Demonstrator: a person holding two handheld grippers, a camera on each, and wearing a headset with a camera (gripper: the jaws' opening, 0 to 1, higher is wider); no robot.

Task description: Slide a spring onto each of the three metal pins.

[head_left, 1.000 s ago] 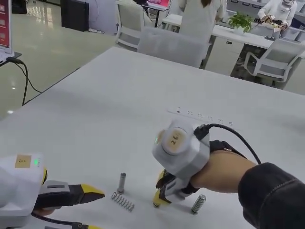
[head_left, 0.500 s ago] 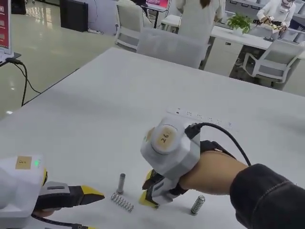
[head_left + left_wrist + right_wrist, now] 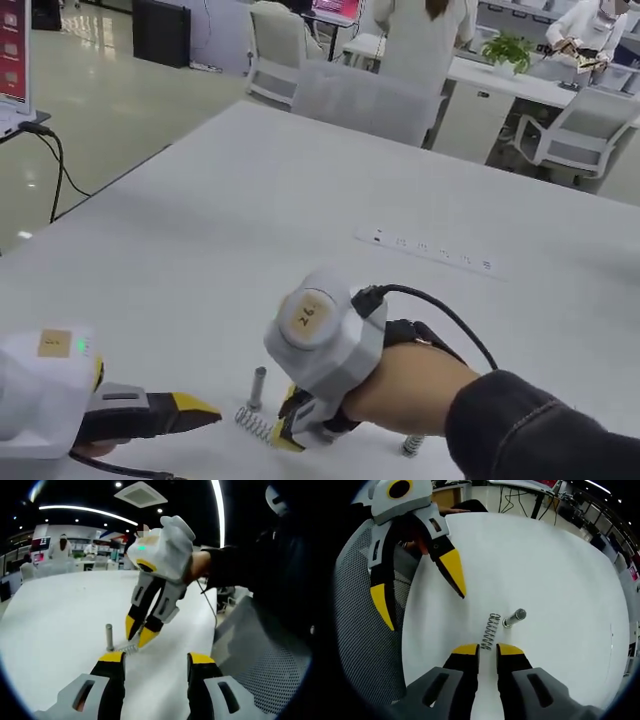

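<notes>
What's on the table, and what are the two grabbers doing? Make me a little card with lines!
table: white
pin: standing upright
spring: lying flat beside the pin
second spring: further right in the head view, partly hidden
right gripper: jaws slightly apart, tips at the spring's near end
left gripper: open, holding nothing

The right tool point(image 3: 285, 428) is pointing its yellow tips down at the white table point(image 3: 300, 190), almost touching a spring point(image 3: 250, 422) that is lying flat. A metal pin point(image 3: 258, 388) is standing upright just behind that spring. The left tool point(image 3: 195, 440) is hovering at lower left, aiming toward them. A second spring point(image 3: 410, 445) is peeking out beneath the person's forearm point(image 3: 410, 385).
</notes>
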